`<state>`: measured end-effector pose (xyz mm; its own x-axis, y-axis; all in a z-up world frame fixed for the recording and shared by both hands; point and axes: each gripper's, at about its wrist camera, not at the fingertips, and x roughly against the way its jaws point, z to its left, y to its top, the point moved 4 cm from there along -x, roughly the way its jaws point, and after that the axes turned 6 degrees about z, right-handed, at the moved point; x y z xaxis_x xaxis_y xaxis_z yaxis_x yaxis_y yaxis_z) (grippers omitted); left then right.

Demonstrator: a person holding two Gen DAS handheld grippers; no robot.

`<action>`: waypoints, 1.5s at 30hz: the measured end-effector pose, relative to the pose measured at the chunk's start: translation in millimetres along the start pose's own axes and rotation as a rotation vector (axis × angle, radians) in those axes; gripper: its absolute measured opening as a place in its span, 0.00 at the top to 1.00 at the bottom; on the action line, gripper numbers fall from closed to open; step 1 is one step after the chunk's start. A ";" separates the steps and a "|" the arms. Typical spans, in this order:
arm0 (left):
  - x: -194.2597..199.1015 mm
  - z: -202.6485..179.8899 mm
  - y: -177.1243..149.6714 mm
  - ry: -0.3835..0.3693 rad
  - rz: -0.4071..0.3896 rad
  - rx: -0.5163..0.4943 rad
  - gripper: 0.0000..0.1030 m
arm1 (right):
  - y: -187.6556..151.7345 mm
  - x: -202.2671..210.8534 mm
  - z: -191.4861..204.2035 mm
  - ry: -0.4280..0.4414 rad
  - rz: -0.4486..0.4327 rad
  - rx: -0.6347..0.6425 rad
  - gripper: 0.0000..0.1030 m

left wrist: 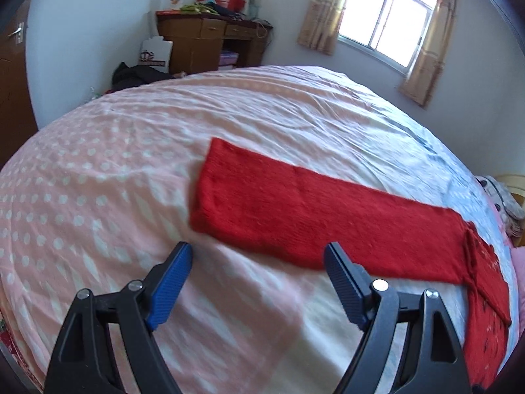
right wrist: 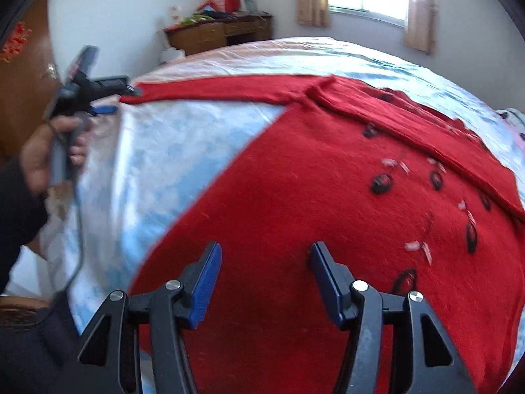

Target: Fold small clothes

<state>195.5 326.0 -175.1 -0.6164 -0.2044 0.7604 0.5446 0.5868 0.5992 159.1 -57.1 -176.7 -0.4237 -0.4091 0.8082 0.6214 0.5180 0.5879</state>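
A red knit sweater [right wrist: 328, 203] with small dark and white decorations lies flat on the bed. Its long left sleeve [left wrist: 295, 210] stretches out across the sheet; it also shows in the right wrist view [right wrist: 213, 90]. My left gripper [left wrist: 259, 256] is open and empty, just in front of the sleeve's cuff end. It shows from outside in the right wrist view [right wrist: 108, 98], held in a hand at the sleeve's tip. My right gripper [right wrist: 265, 256] is open and empty, above the sweater's body near its lower hem.
The bed [left wrist: 115, 180] has a pink dotted cover and a light blue sheet [right wrist: 183, 151]. A wooden desk [left wrist: 210, 42] with clutter stands against the far wall. A curtained window [left wrist: 387, 16] is at the back right. A brown door [left wrist: 13, 75] is at the left.
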 end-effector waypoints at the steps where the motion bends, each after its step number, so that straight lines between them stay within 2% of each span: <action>1: -0.4 -0.1 0.9 0.003 -0.006 -0.001 0.18 | 3.1 7.0 -4.6 -0.002 -0.012 -0.003 0.44; 5: -4.5 -1.2 6.1 0.004 -0.007 -0.009 0.18 | 51.1 13.6 -16.1 -0.034 -0.063 -0.020 0.44; 7: -6.6 -1.3 9.0 0.001 -0.008 -0.008 0.18 | 80.7 4.3 -29.4 -0.066 -0.063 -0.053 0.44; 12: -12.4 -2.7 19.3 0.014 -0.002 -0.017 0.18 | 141.1 -45.2 -63.6 -0.107 -0.062 -0.180 0.44; 15: -18.5 -2.1 23.9 0.031 0.008 -0.037 0.18 | 158.0 -75.5 -74.4 -0.111 -0.032 -0.217 0.44; 16: -20.7 -1.8 24.5 0.032 0.012 -0.041 0.18 | 160.8 -83.0 -75.2 -0.126 -0.027 -0.223 0.48; 17: -21.5 -1.8 24.1 0.030 0.014 -0.041 0.17 | 163.1 -91.6 -77.6 -0.135 -0.017 -0.233 0.66; 18: -21.4 -1.8 23.4 0.023 0.012 -0.042 0.14 | 164.1 -101.5 -79.7 -0.114 0.002 -0.246 0.74; 20: -21.4 -4.4 21.0 0.018 0.006 -0.058 0.11 | 166.3 -103.2 -77.2 -0.105 -0.017 -0.239 0.91; 23: -20.1 -6.1 19.7 0.025 -0.003 -0.065 0.11 | 170.9 -100.8 -56.9 -0.126 -0.032 -0.156 0.92; 26: -17.7 -3.8 20.5 0.018 -0.014 -0.049 0.11 | 171.3 -102.3 -48.8 -0.097 -0.034 -0.137 0.92; 28: -17.8 -2.6 20.0 0.018 -0.010 -0.047 0.11 | 168.8 -106.5 -47.9 -0.120 -0.030 -0.120 0.92; 30: -15.2 -2.2 19.9 0.026 -0.012 -0.050 0.11 | 165.9 -106.0 -53.0 -0.105 -0.028 -0.137 0.89; 31: -12.3 0.0 20.0 0.031 -0.019 -0.043 0.11 | 165.1 -103.7 -54.6 -0.102 -0.027 -0.143 0.77; 32: -8.6 4.2 20.6 0.040 -0.030 -0.031 0.11 | 163.6 -101.5 -56.1 -0.110 -0.023 -0.146 0.49; 33: -4.9 9.0 21.4 0.046 -0.047 -0.014 0.11 | 158.9 -96.6 -58.6 -0.126 -0.007 -0.151 0.38; 34: -1.5 14.4 22.4 0.041 -0.065 0.004 0.11 | 153.6 -91.2 -60.4 -0.122 -0.005 -0.154 0.35; 38: -7.3 28.0 25.7 -0.013 -0.037 0.068 0.15 | 123.5 -64.7 -66.6 -0.066 -0.020 -0.185 0.35; 41: -8.8 26.0 29.2 -0.008 -0.046 0.064 0.19 | 98.1 -50.0 -68.6 -0.082 -0.046 -0.200 0.35; 45: -21.7 12.1 34.2 0.039 -0.014 0.015 0.32 | 77.9 -49.4 -72.1 -0.108 -0.084 -0.227 0.35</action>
<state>220.6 360.0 -174.1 -0.6008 -0.2432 0.7615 0.5273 0.5955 0.6061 275.9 -50.7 -173.4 -0.5404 -0.3552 0.7628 0.7075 0.2989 0.6404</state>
